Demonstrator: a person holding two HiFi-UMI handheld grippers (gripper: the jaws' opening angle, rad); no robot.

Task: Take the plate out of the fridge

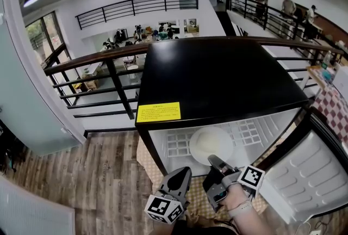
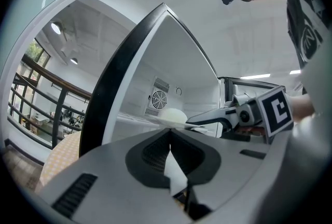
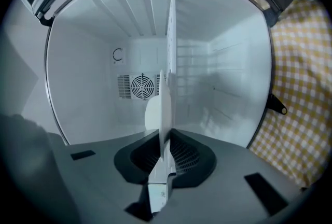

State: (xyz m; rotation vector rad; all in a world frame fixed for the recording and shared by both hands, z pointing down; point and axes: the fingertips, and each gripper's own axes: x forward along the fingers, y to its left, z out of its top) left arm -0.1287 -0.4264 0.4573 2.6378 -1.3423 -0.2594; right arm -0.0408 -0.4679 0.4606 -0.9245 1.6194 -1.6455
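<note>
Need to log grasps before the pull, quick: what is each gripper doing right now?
Left gripper: closed, fingers together, holding nothing.
Right gripper: closed on the rim of the plate in the fridge.

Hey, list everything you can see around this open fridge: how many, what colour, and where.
fridge: one, black top, white inside, centre
fridge door: one, white lining, swung open to the right
label: one, yellow, front left of the fridge top
wire shelf: one, white, inside the fridge
plate: one, white, on the shelf
mound: one, pale, on the plate
checked cloth: one, yellow and white, under the fridge
railing: black, behind the fridge
people: several, far upper right
left gripper: grey, jaws together, empty
right gripper: grey, shut on the plate's near rim
</note>
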